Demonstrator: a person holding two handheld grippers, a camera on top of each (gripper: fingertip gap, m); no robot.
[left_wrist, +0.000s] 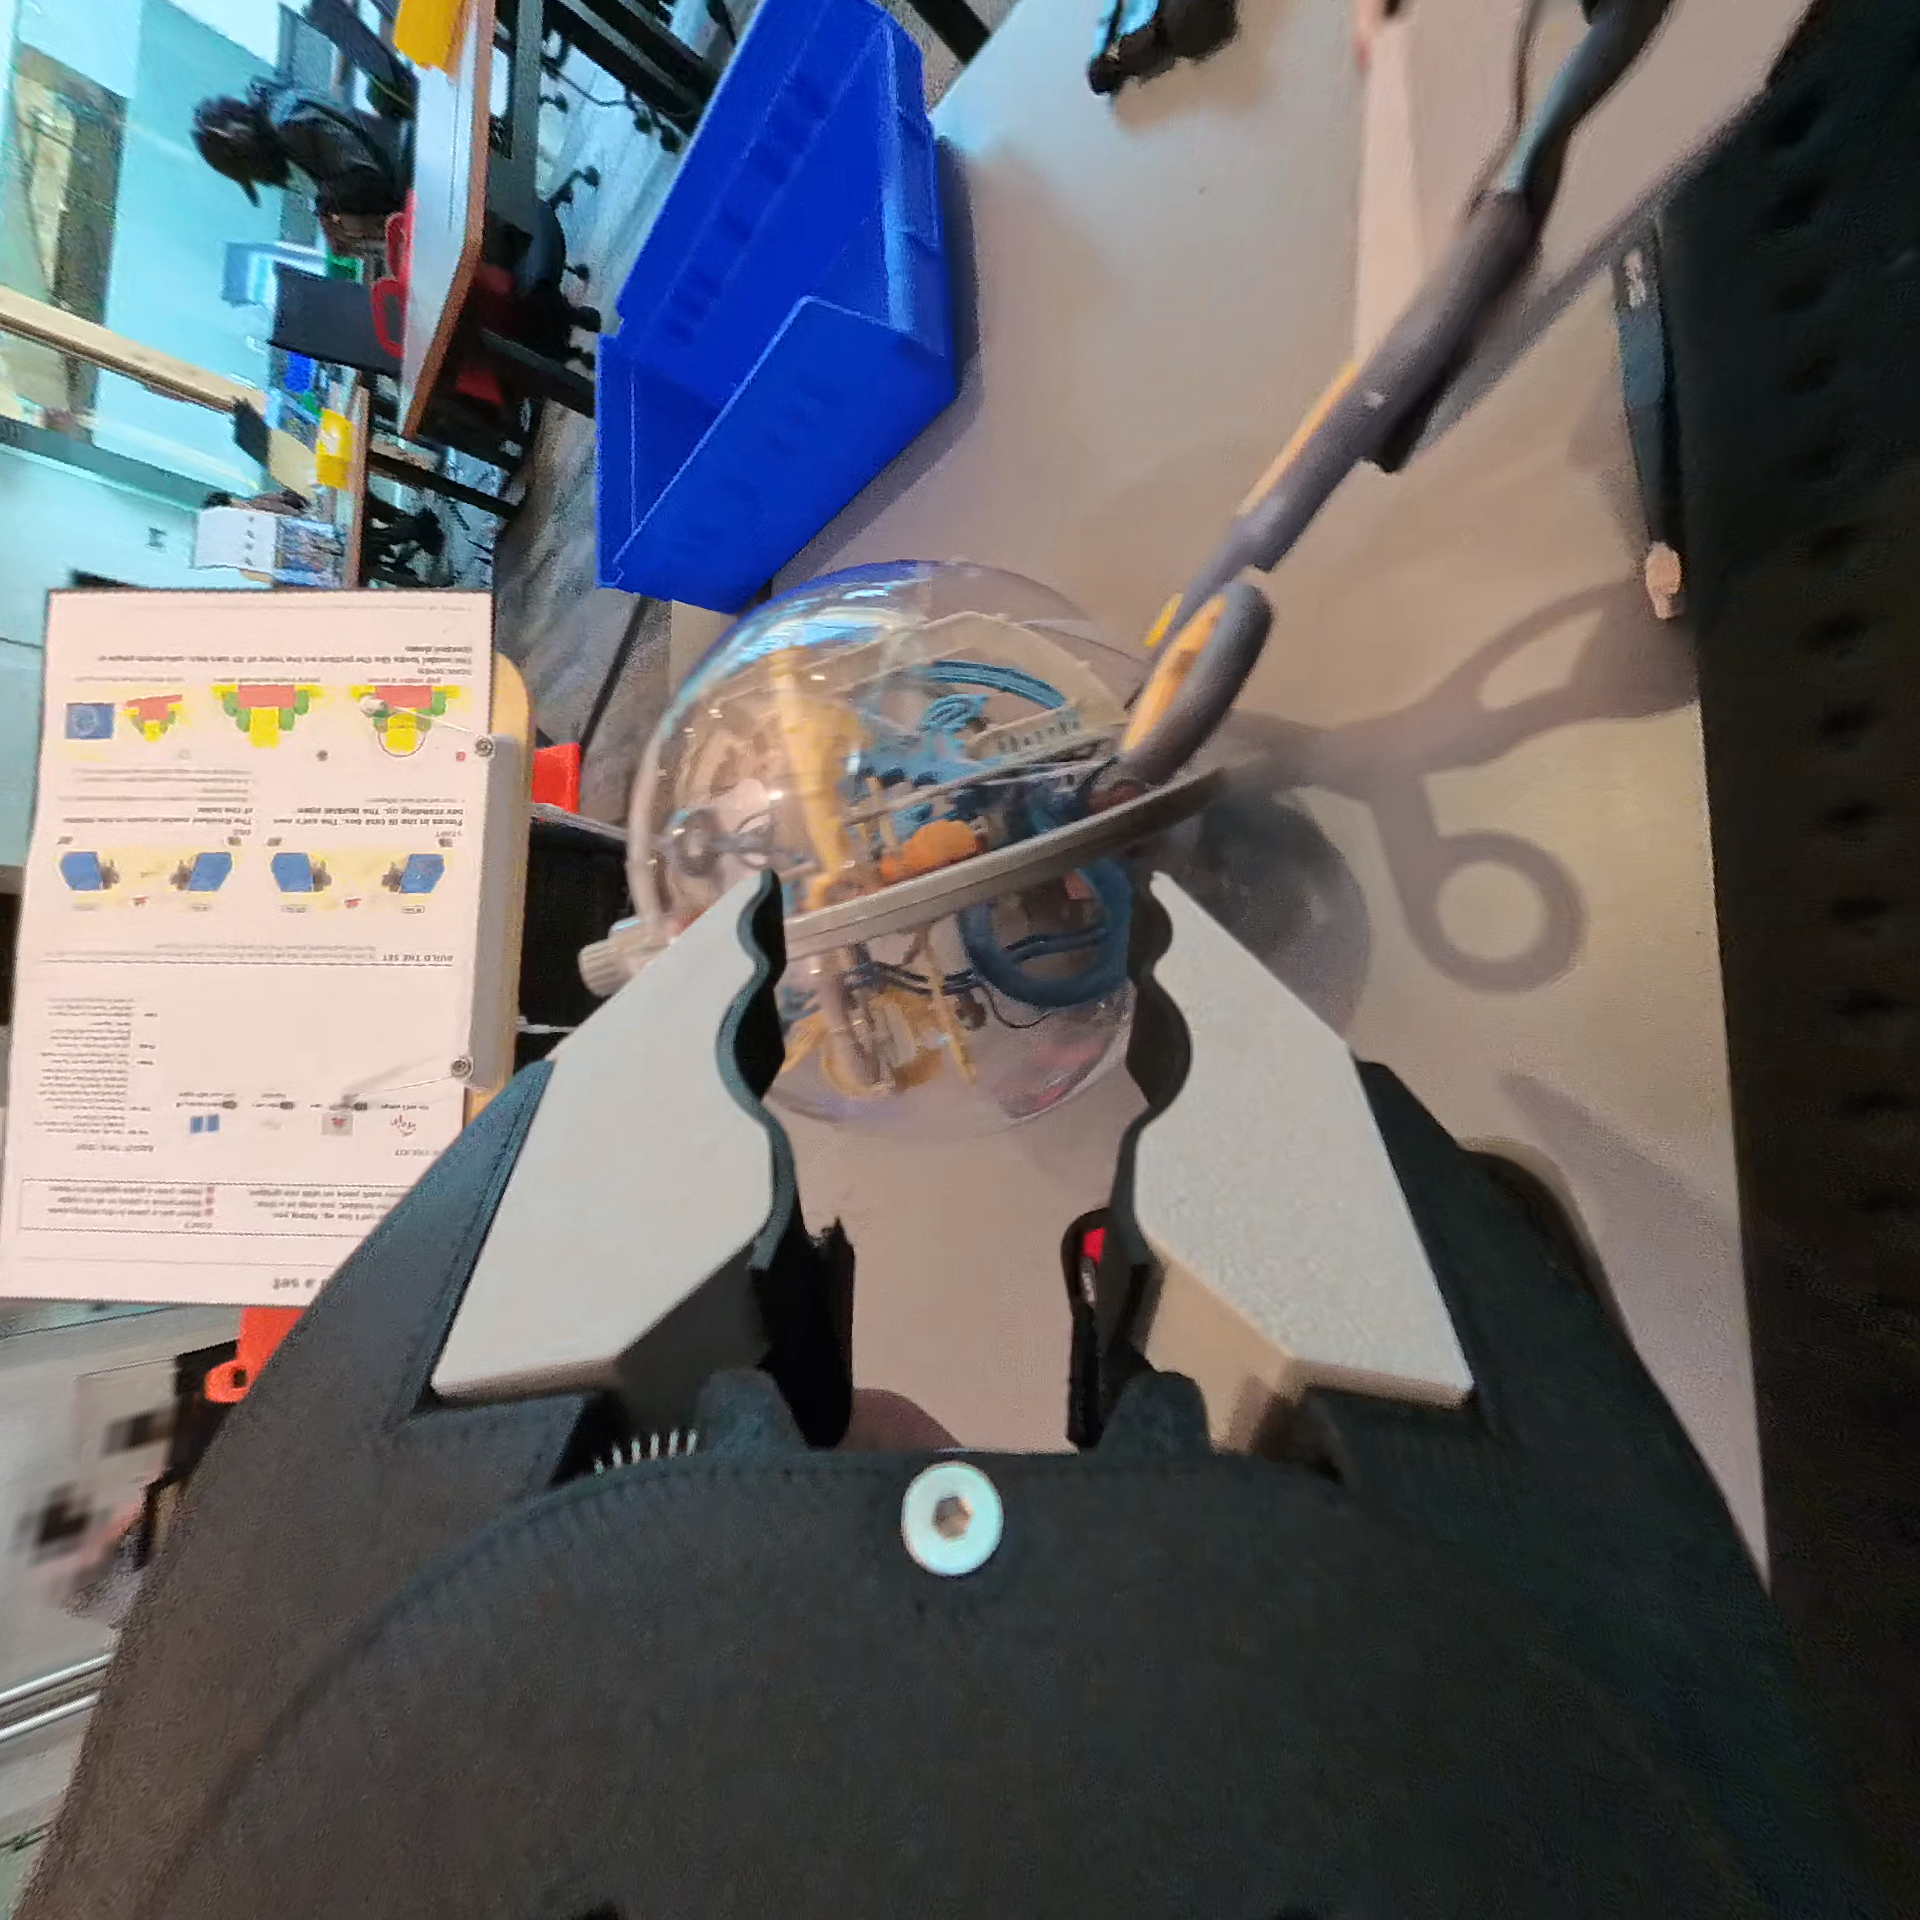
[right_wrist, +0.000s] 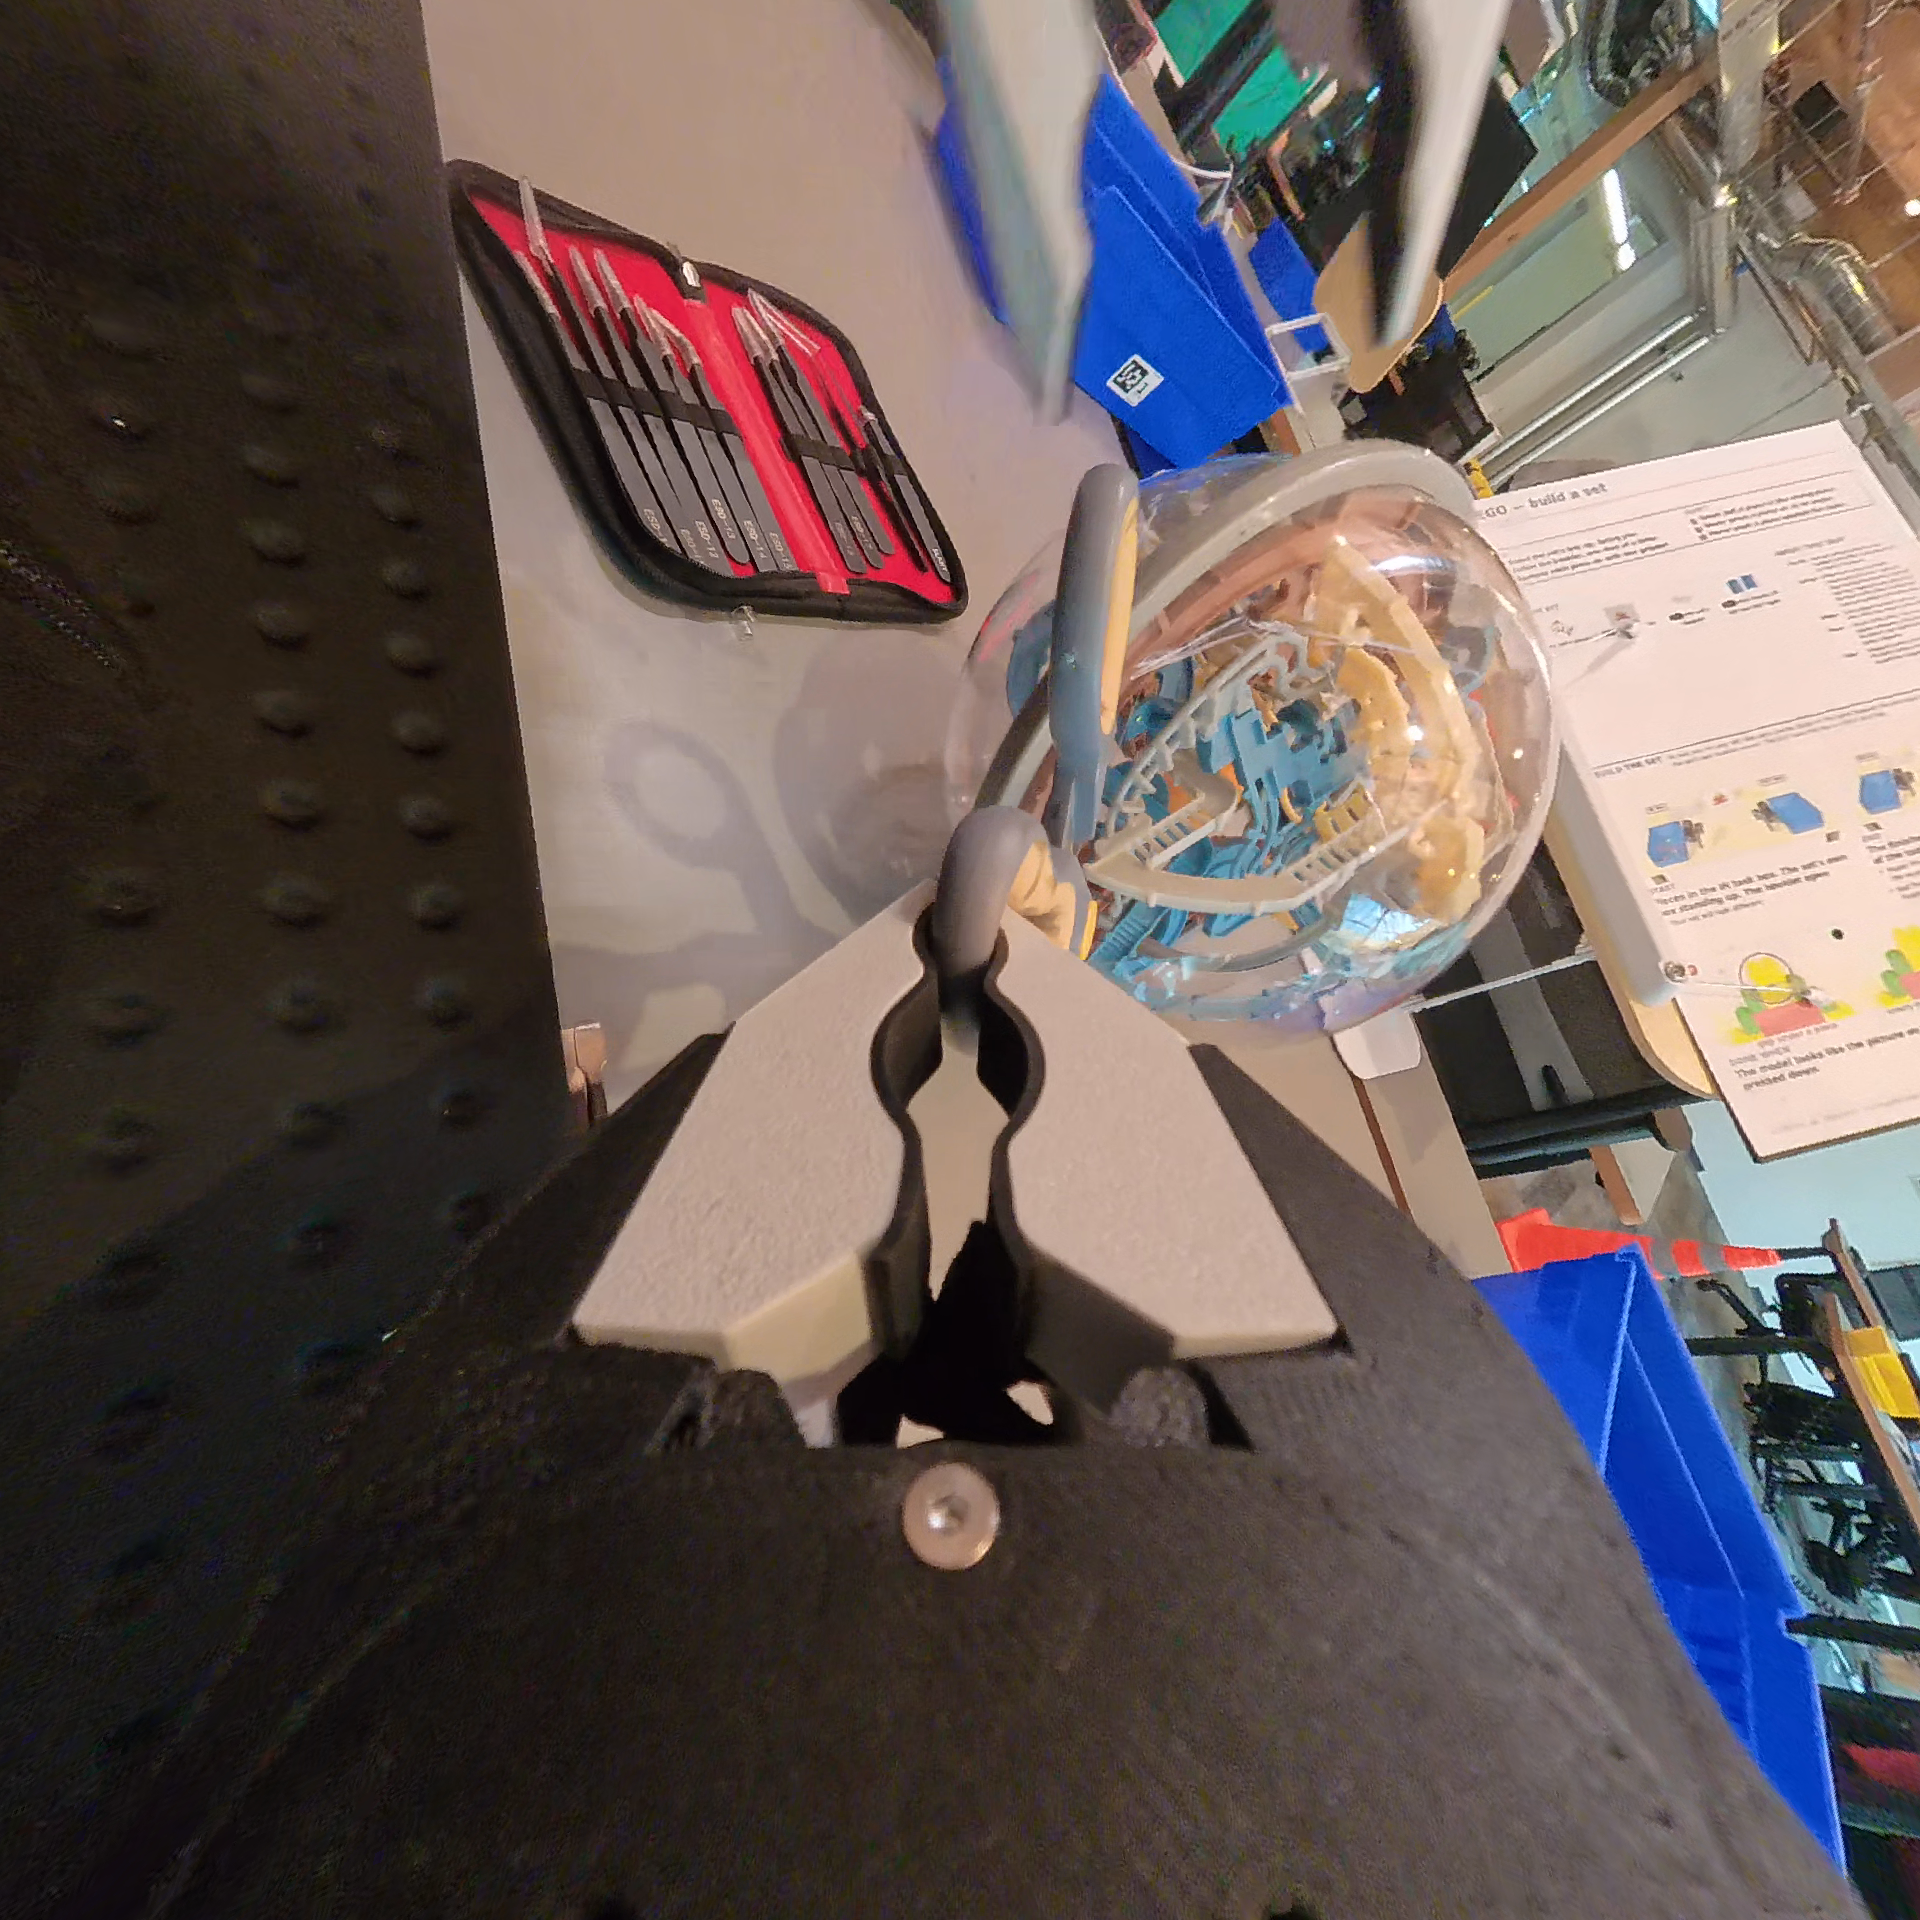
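While the left gripper (left_wrist: 961, 914) gapes wide around the clear maze ball (left_wrist: 883, 842), the right gripper (right_wrist: 961, 971) clamps grey-and-yellow scissors (right_wrist: 1086, 665) against it.

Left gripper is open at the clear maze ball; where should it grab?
Close the left gripper across the maze ball at its widest part, near the grey equator ring, coming straight on. The smooth round shell would likely slip off-centre. The scissors, held by the right gripper, seem to rest against it.

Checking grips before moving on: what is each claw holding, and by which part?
Right claw: scissors, gripped by a grey handle loop. Left claw: open around the clear maze ball, not clamped.
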